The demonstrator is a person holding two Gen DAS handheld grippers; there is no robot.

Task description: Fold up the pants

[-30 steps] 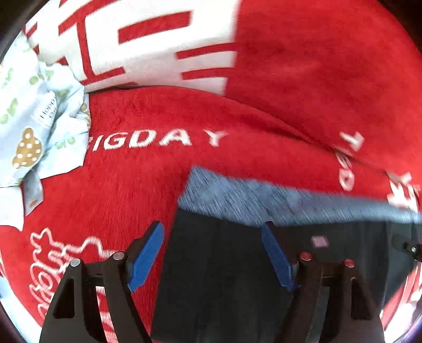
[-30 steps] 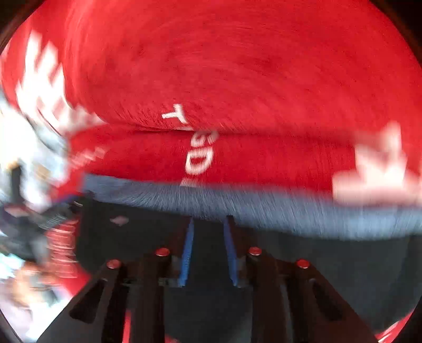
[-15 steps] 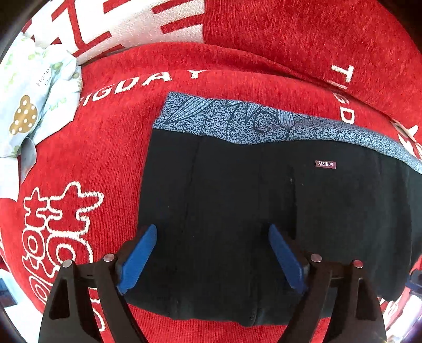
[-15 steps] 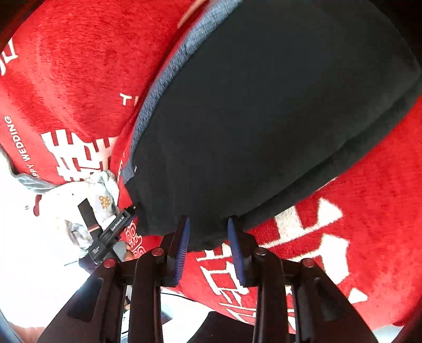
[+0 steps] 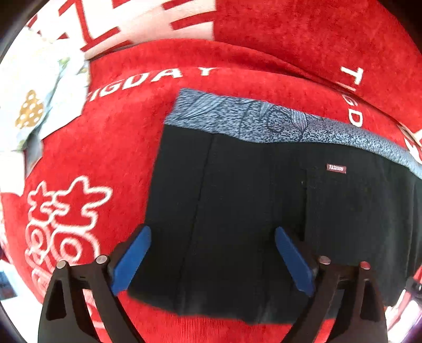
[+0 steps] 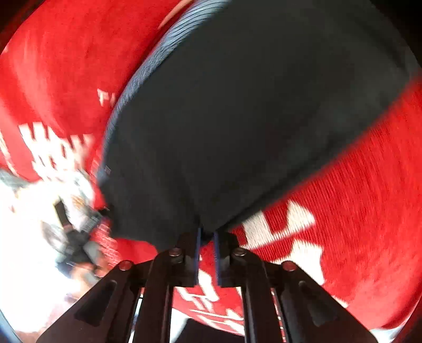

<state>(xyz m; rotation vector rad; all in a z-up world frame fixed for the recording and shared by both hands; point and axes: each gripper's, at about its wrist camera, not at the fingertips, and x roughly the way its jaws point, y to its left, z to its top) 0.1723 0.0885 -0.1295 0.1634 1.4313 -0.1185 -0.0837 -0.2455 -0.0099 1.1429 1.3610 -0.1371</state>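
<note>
The black pants (image 5: 250, 205) lie folded flat on a red cloth surface (image 5: 110, 147), with a grey-blue patterned waistband (image 5: 263, 121) along the far edge and a small FASHION label (image 5: 336, 168). My left gripper (image 5: 211, 250) is open, its blue pads wide apart above the pants' near left part, holding nothing. In the right wrist view the pants (image 6: 250, 118) fill the upper frame, blurred. My right gripper (image 6: 206, 234) has its jaws almost closed, pinching the pants' near edge at the fingertips.
A pale printed cloth (image 5: 34, 105) lies at the far left of the red cloth. A red and white cushion (image 5: 147, 23) stands behind. In the right wrist view a dark strap-like object (image 6: 76, 229) lies at the left in a bright, washed-out area.
My right gripper's jaws have narrowed onto the pants' near edge, and its view blurs with motion. My left gripper stays open and has shifted slightly closer over the pants.
</note>
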